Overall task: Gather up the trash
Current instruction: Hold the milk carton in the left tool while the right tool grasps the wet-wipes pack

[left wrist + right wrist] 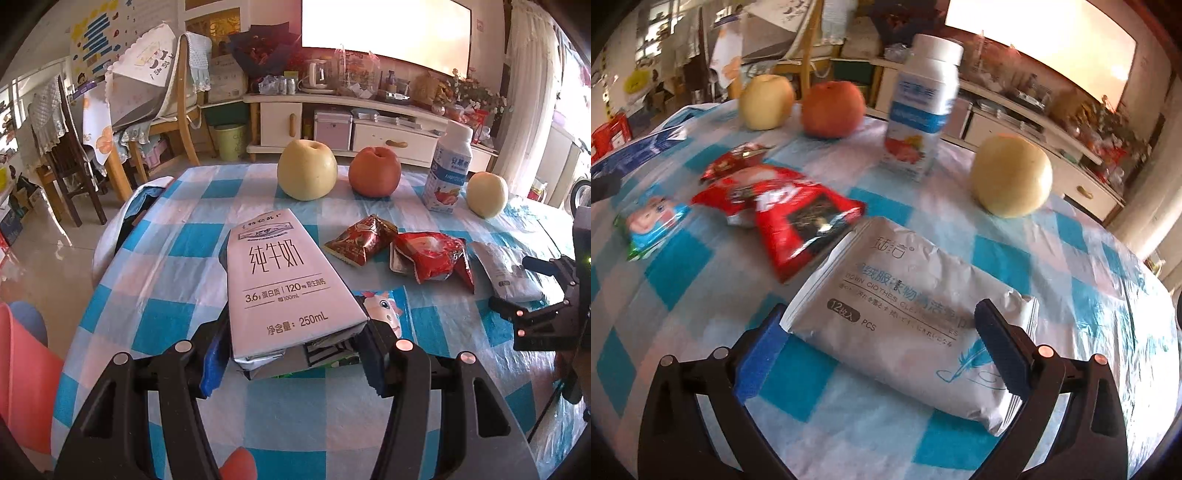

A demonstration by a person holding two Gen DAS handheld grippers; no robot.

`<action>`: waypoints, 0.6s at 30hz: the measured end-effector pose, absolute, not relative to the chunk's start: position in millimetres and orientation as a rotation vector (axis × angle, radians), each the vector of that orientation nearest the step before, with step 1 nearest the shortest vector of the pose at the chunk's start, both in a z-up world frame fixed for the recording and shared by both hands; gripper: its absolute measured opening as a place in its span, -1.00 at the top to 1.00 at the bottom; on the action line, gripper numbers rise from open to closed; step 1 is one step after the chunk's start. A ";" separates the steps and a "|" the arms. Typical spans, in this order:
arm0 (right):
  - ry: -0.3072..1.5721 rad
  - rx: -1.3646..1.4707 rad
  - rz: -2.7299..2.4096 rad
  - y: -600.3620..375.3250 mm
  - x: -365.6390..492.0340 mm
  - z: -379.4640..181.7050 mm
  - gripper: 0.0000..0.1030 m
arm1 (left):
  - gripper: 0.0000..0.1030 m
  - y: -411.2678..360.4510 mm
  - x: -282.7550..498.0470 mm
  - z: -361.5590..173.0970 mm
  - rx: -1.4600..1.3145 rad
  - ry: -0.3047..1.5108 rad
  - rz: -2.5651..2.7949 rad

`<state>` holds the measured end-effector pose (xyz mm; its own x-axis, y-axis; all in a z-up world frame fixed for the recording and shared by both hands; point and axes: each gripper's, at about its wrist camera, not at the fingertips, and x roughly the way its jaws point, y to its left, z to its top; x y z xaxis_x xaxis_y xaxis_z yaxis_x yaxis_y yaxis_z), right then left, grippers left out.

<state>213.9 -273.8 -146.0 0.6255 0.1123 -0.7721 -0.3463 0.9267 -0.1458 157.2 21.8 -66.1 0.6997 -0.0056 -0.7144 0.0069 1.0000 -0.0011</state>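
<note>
My left gripper [291, 332] is shut on a flattened grey milk carton [284, 288], holding it just above the checked tablecloth [155, 280]. My right gripper [882, 332] is open, its fingers on either side of a silver wipes packet [905, 317] that lies flat on the cloth; the packet also shows in the left wrist view [509, 269]. Two red snack wrappers [362, 240] [432, 258] lie mid-table, seen again in the right wrist view [786, 210]. A small cartoon wrapper [650, 221] lies at the left there.
Two yellow apples [306, 170] [487, 194], a red apple [375, 171] and a white yoghurt bottle [447, 170] stand along the far side. A pink bin edge [26, 376] is at lower left. Chairs [173, 99] and a TV cabinet [347, 122] stand beyond the table.
</note>
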 end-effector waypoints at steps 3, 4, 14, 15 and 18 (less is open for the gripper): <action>0.852 -0.314 0.291 -268.2 215.6 -143.2 -0.57 | -0.16 22.0 157.3 -66.1 0.000 0.796 -0.006; 0.842 -0.337 0.295 -264.1 214.0 -140.9 -0.16 | -0.16 22.1 157.2 -66.0 -0.001 0.796 -0.005; 0.866 -0.289 0.314 -262.4 213.1 -138.1 0.73 | -0.16 18.8 158.0 -62.8 -0.007 0.790 -0.011; 0.862 -0.288 0.312 -262.5 211.3 -136.4 0.73 | -0.17 17.6 158.2 -62.4 -0.006 0.789 -0.012; 0.860 -0.270 0.320 -266.4 208.9 -135.2 0.74 | -0.17 15.8 158.8 -61.9 -0.005 0.792 -0.015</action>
<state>208.9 -266.4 -135.2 0.6103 0.1654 -0.7747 -0.3807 0.9189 -0.1038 158.8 15.8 -61.9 0.7021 -0.0151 -0.7119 0.0115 0.9999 -0.0099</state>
